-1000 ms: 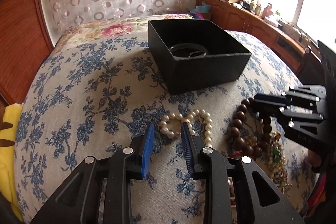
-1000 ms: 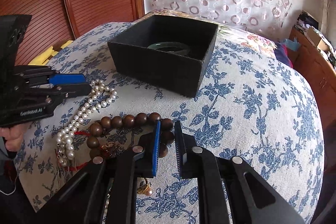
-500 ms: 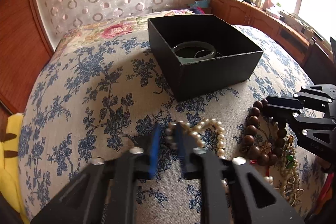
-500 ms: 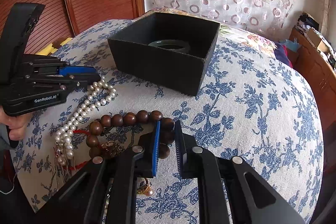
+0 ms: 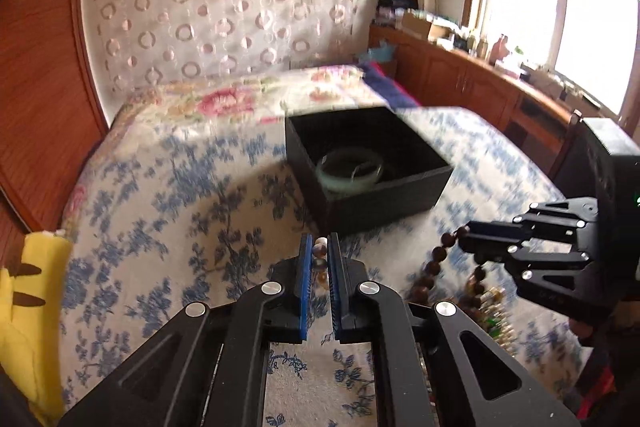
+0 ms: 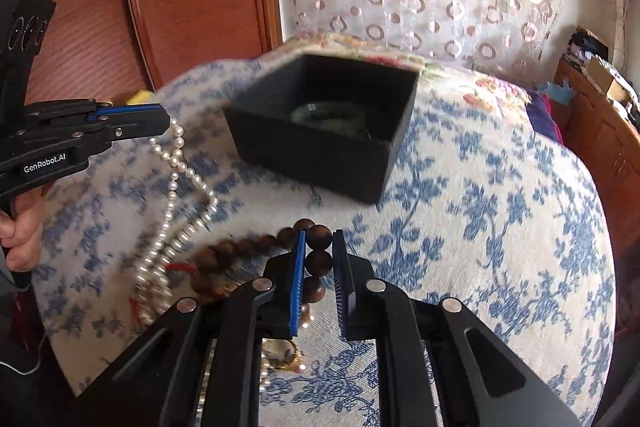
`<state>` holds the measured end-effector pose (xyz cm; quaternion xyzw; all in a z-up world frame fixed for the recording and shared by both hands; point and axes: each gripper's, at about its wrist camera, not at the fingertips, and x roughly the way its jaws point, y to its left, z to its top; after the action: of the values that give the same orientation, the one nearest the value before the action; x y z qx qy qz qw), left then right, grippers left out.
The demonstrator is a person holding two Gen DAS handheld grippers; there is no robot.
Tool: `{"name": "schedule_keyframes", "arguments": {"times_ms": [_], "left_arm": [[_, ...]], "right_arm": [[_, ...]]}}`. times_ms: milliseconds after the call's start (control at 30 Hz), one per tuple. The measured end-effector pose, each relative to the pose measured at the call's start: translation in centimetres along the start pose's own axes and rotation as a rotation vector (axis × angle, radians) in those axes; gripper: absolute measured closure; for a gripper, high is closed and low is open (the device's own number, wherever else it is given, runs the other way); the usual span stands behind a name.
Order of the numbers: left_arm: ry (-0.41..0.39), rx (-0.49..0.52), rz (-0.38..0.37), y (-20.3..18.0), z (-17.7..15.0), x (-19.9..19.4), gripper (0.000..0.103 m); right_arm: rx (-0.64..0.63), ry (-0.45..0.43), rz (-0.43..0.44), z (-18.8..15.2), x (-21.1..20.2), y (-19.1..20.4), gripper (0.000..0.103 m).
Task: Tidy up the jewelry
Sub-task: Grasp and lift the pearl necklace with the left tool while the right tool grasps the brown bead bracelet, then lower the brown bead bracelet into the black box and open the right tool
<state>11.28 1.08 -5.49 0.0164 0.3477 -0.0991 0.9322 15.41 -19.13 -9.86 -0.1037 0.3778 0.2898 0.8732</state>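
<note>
Left wrist view: your left gripper is clamped on the pearls, lifted short of the box.

Right wrist view: your right gripper pinches the wooden beads above the bedspread. Next, carry both strands over the box without tangling.

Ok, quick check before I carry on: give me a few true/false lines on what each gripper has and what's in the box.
1. The left gripper is shut on the pearl necklace. True.
2. The right gripper is open and holds nothing. False: it is shut on the brown wooden bead strand.
3. The black box is empty. False: a green bangle lies inside.
4. The pearl necklace hangs from the left gripper down to the bedspread. True.
5. The box has a lid on. False: it is open at the top.
</note>
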Motion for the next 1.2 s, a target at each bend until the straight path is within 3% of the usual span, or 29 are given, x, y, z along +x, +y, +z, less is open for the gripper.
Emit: {"name": "schedule_keyframes", "arguments": {"times_ms": [600,1200], "left_arm": [[-0.186,0.022,-0.007,-1.2,4.6,-6.6,0.096],[-0.257,0.05,0.026,-1.2,8.0,-9.1,0.096]], "right_arm": [[-0.055,-0.161,-0.018,4.5,-6.3,1.1,0.088],[-0.085,-0.213,-0.055,8.8,-6.0,0.0,0.088]]}}
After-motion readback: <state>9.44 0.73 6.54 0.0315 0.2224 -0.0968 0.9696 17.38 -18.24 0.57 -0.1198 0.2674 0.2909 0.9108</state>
